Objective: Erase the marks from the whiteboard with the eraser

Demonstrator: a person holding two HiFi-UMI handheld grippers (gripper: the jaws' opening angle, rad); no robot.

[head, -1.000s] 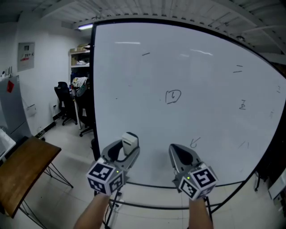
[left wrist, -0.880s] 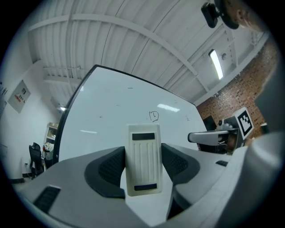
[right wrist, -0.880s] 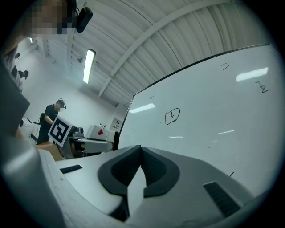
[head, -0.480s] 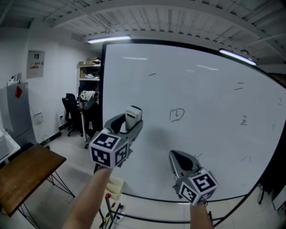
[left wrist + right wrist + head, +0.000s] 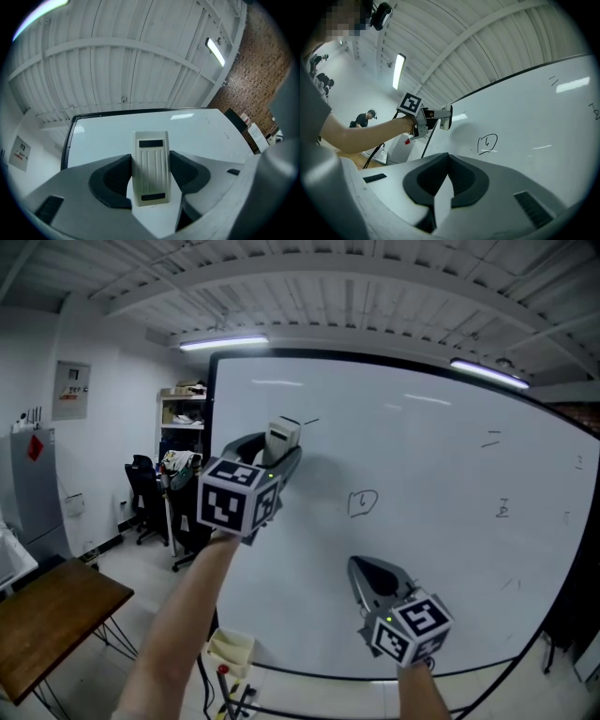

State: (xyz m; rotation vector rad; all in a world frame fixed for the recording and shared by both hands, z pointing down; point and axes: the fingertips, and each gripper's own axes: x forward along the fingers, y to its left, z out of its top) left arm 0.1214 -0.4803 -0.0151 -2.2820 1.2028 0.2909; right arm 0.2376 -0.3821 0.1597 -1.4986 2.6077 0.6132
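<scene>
A large whiteboard (image 5: 422,521) fills the head view. It carries a short dash (image 5: 309,421) near the top left, a boxed scribble (image 5: 362,503) in the middle, and small marks at the right (image 5: 503,510). My left gripper (image 5: 278,448) is raised high and shut on a white eraser (image 5: 281,439), held close to the dash. In the left gripper view the eraser (image 5: 151,168) stands clamped between the jaws. My right gripper (image 5: 367,574) hangs lower, shut and empty. The right gripper view shows the eraser (image 5: 445,117) and the scribble (image 5: 487,143).
A wooden table (image 5: 47,615) stands at lower left. Office chairs (image 5: 145,488) and a shelf (image 5: 183,418) sit behind the board's left edge. The board's black stand (image 5: 234,690) runs along the floor below. A person (image 5: 363,119) stands far off in the right gripper view.
My left gripper rose with the eraser from low in front of the board up toward the dash at the top left. The right gripper stayed low. The view tilted upward.
</scene>
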